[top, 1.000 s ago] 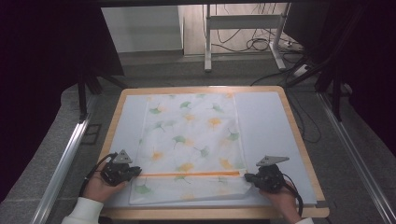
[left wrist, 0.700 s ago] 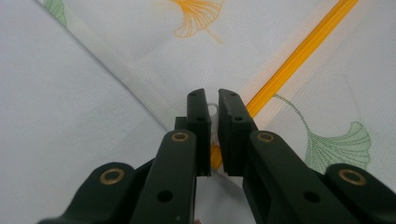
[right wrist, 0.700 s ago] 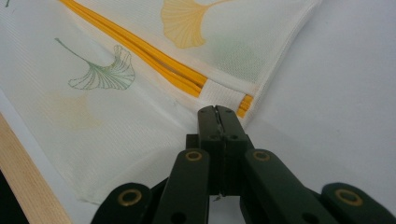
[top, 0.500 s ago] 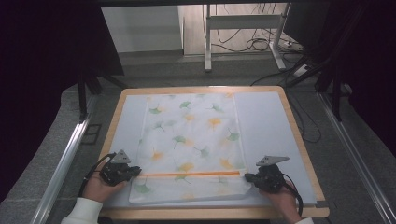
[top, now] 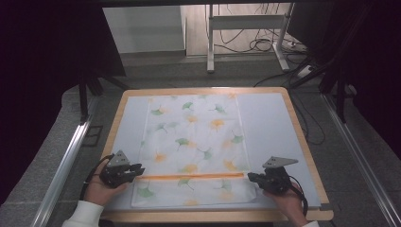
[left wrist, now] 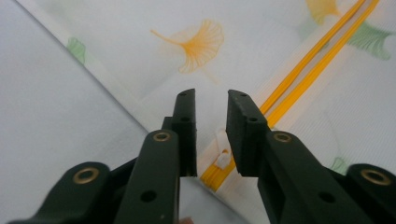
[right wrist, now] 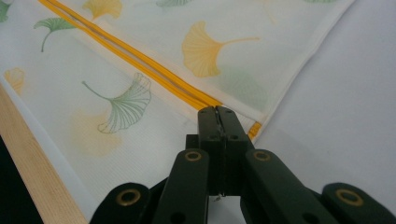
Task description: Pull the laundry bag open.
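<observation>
High view, surface: wooden-rimmed table (top: 302,142) with a pale mat, centre of the frame.
High view, room: grey floor, metal stand legs (top: 210,42) and loose cables (top: 246,45) along the top.
High view, bag: leaf-printed zip bag (top: 196,146) lies flat mid-table, its orange zipper (top: 189,177) running across near the bottom.
Left gripper view: left gripper (left wrist: 210,114), jaws just been opening, stand apart; the white zipper pull (left wrist: 223,156) lies between them, unpressed.
Right gripper view: right gripper (right wrist: 217,116), jaws clamped together at the zipper's end, lower centre; wooden rim at lower left.
</observation>
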`<act>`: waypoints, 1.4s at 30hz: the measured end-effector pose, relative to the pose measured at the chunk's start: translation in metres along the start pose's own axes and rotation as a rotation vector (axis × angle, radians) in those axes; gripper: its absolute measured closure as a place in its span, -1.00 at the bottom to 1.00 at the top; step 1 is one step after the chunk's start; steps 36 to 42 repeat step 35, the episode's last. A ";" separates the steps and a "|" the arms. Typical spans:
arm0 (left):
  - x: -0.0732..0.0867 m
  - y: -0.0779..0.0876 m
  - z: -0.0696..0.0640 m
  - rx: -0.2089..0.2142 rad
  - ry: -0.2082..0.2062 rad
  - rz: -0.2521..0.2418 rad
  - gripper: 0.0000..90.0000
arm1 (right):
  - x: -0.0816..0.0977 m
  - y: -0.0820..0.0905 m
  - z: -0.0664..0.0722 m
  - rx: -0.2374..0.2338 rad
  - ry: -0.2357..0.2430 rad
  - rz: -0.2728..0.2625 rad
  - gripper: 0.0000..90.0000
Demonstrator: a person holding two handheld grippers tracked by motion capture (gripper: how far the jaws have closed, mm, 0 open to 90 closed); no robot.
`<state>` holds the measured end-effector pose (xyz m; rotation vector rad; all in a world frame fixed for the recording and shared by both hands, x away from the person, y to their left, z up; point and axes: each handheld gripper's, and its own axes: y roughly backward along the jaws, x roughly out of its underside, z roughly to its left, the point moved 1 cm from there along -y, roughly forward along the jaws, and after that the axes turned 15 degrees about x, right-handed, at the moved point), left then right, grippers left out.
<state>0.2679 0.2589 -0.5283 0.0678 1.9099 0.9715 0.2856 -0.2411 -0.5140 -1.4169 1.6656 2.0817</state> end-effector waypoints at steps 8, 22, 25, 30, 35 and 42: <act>-0.001 0.007 0.004 -0.076 0.059 -0.092 0.34 | -0.002 0.001 -0.008 0.027 -0.014 -0.029 0.89; 0.012 0.016 0.027 -0.156 0.201 -0.125 0.01 | 0.009 0.007 -0.059 0.199 -0.153 -0.105 0.01; 0.012 0.015 0.027 -0.156 0.203 -0.123 -0.01 | 0.010 0.008 -0.062 0.213 -0.163 -0.108 -0.02; 0.012 0.015 0.027 -0.158 0.197 -0.117 -0.01 | 0.009 0.007 -0.058 0.214 -0.141 -0.100 -0.04; 0.011 0.015 0.026 -0.178 0.175 -0.123 -0.06 | 0.009 0.007 -0.057 0.223 -0.133 -0.100 -0.07; 0.011 0.015 0.026 -0.178 0.175 -0.123 -0.06 | 0.009 0.007 -0.057 0.223 -0.133 -0.100 -0.07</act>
